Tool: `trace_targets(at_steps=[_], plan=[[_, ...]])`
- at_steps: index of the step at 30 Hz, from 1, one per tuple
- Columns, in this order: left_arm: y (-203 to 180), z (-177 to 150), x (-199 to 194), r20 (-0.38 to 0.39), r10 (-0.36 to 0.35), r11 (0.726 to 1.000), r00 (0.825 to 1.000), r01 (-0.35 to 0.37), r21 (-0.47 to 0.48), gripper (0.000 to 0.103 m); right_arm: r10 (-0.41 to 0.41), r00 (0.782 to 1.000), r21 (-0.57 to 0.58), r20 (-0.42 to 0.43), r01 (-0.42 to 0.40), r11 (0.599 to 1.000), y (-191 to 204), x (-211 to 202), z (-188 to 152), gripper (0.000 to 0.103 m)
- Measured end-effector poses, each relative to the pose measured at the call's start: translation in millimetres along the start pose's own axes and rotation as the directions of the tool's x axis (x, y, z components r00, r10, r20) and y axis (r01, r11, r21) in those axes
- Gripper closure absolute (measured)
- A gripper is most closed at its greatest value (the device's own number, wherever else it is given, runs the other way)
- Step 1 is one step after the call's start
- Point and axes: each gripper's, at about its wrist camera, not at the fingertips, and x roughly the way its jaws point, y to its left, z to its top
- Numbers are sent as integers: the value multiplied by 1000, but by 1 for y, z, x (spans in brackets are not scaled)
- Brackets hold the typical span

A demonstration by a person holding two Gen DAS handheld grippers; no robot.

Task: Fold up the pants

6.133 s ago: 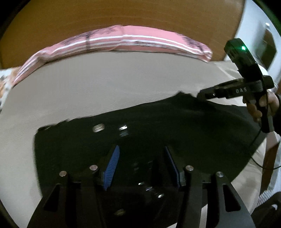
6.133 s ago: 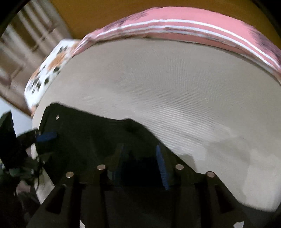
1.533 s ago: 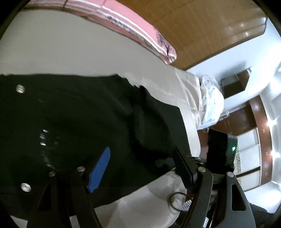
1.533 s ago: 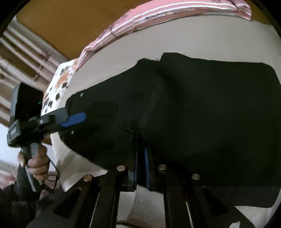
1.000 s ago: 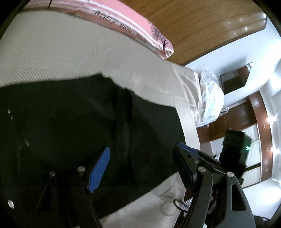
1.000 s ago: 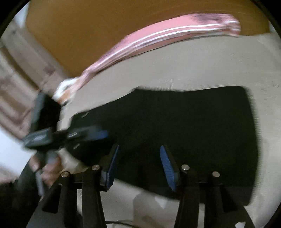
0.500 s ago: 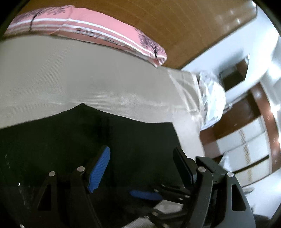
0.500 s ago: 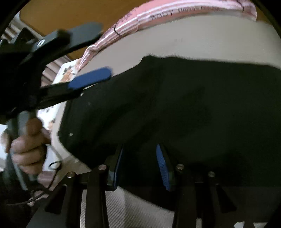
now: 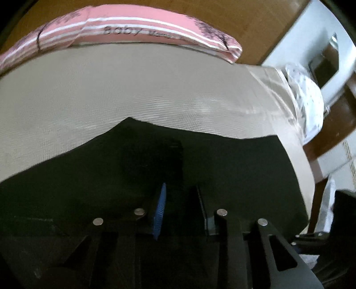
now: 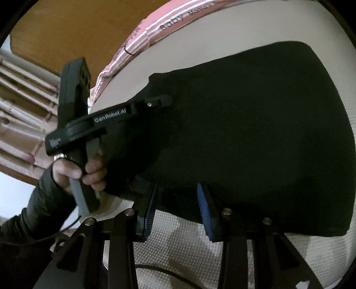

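Observation:
The black pants (image 9: 233,169) lie folded flat on the beige bed sheet (image 9: 133,89); they also fill the right wrist view (image 10: 255,122). My left gripper (image 9: 180,200) hovers low over the pants with its jaws partly open and nothing between them; it also shows in the right wrist view (image 10: 164,100), reaching over the cloth's left part. My right gripper (image 10: 176,195) is open at the near edge of the pants, its fingertips (image 10: 203,200) straddling the hem without clamping it.
A pink striped pillow (image 9: 138,33) lies along the wooden headboard (image 9: 255,20). A white spotted cloth (image 9: 309,100) hangs at the bed's right edge, by wooden furniture. The near edge of the bed (image 10: 182,255) shows under the right gripper, with a cable.
My left gripper has swung back over the pants and its jaws have narrowed. My right gripper let go of the fold about a second ago and now sits open at the near hem.

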Motion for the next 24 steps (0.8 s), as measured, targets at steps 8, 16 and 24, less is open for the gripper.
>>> trace_targets(at_steps=[8, 16, 24], plan=[[30, -19, -66, 46, -45, 996, 998, 48, -70, 73, -36, 999, -65, 2, 36, 997, 11, 3, -2, 63], [119, -82, -187, 175, 84, 960, 981, -33, -278, 66, -7, 999, -135, -35, 2, 991, 43, 20, -7, 63], [185, -163, -227, 181, 136, 828, 974, -12, -560, 58, 31, 992, -179, -122, -53, 983, 82, 55, -10, 63]])
